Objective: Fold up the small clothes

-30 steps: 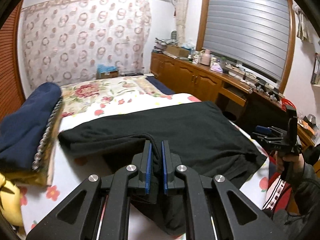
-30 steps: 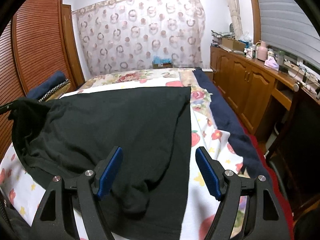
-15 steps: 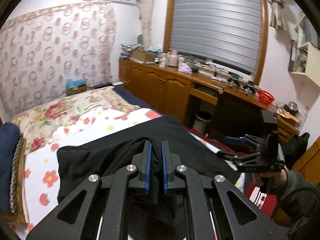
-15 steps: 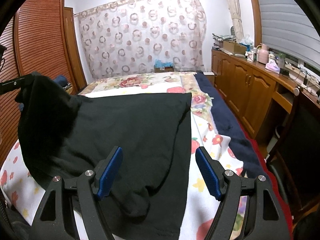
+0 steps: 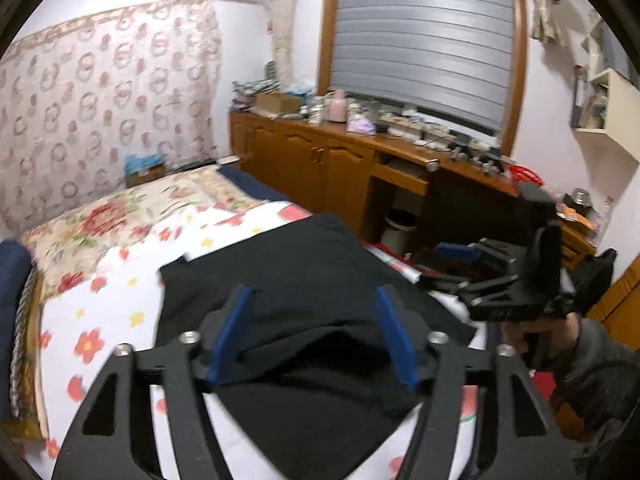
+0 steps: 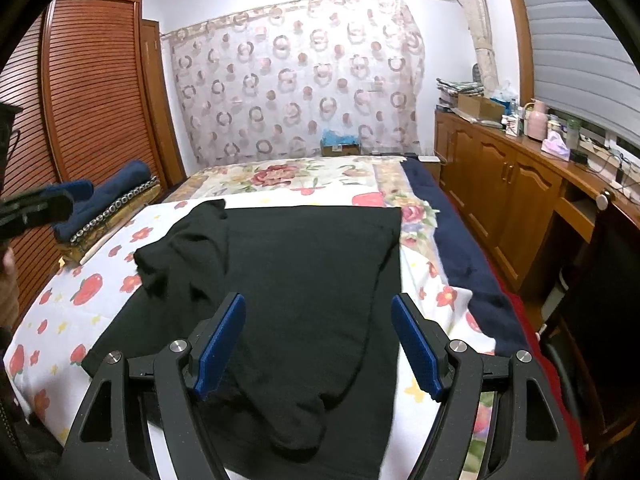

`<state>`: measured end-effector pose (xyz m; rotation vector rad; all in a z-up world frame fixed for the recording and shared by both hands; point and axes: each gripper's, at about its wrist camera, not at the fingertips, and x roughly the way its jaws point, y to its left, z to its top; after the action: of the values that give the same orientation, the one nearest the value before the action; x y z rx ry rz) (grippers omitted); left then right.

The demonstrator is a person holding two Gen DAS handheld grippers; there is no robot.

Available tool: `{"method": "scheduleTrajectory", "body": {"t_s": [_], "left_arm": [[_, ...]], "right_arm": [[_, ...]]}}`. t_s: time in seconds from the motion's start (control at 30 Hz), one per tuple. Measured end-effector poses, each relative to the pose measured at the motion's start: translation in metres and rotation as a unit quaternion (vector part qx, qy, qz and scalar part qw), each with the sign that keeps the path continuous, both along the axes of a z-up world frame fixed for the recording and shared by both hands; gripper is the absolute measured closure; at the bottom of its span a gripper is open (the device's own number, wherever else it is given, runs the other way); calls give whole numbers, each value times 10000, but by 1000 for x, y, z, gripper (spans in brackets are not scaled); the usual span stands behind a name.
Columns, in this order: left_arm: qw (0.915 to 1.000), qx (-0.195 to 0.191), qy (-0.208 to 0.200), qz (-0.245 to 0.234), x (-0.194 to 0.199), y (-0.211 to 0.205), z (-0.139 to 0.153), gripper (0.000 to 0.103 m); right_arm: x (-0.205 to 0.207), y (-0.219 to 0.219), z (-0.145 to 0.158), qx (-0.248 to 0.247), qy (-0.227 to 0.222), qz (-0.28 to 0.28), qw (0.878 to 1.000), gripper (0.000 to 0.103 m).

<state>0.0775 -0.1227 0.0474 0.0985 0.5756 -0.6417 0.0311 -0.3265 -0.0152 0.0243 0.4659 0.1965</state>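
Note:
A black garment (image 6: 304,264) lies spread on the flowered bed sheet (image 6: 80,292), its left part folded over in a rumpled flap (image 6: 188,248). My left gripper (image 5: 312,296) hovers over the garment (image 5: 304,264) and its jaws are opening. The cloth lies loose beneath them and the blue pads do not touch it. In the right wrist view the left gripper (image 6: 36,208) shows at the left edge. My right gripper (image 6: 318,304) stands open over the garment's near end, holding nothing. It also shows in the left wrist view (image 5: 444,266), held by a hand (image 5: 536,336).
A stack of folded navy bedding (image 6: 116,184) sits at the bed's left side beside a slatted wardrobe (image 6: 92,80). A navy blanket (image 6: 460,248) runs along the bed's right edge. Wooden cabinets (image 6: 500,176) and a dark chair (image 5: 472,208) stand to the right.
The left gripper, shut on the garment's edge, carried it up and across over the garment, then opened; the flap now lies dropped on the garment. The right gripper has kept still and open.

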Motion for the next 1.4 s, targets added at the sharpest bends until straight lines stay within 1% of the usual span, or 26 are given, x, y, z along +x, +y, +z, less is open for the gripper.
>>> {"method": "scheduleTrajectory", "body": {"t_s": [0.2,0.4,0.67,0.8,0.9,0.97,1.0,1.07,1.2,1.23,1.33,1.37,1.4], "left_arm": [[9984,142,110,540,2,35,-24,33],[9955,270,206,888,4,56,-45,33],[9936,233,300,1065,3,72,-56,33],[9935,211,322,1073,3,75,-58,33],[9934,192,334,1078,3,76,-60,33],[9932,183,339,1095,2,78,-61,33],[9931,165,349,1112,2,79,-62,33],[9927,137,363,1141,2,81,-62,33],[9922,92,374,1190,1,85,-64,33],[9921,82,377,1196,1,86,-64,33],[9920,75,373,1200,0,87,-64,33],[9921,70,377,1198,1,87,-64,33],[9921,73,378,1194,1,87,-64,33]], "right_arm": [[11,18,-2,-108,119,268,9995,26],[24,42,-1,-296,274,640,9971,26],[37,59,3,-473,445,1093,9919,26],[50,56,-1,-683,637,1215,9882,26],[65,49,-7,-811,899,1168,9857,26],[71,45,-8,-849,994,1197,9842,35],[74,44,-9,-868,1041,1210,9834,37],[77,41,-9,-876,1097,1239,9823,43],[75,33,-1,-838,1036,1215,9836,44],[77,38,0,-855,1016,1214,9837,44],[69,40,-3,-911,1026,1236,9828,44],[67,41,-5,-914,1067,1255,9821,58],[67,43,-8,-907,1148,1315,9805,70]]}}
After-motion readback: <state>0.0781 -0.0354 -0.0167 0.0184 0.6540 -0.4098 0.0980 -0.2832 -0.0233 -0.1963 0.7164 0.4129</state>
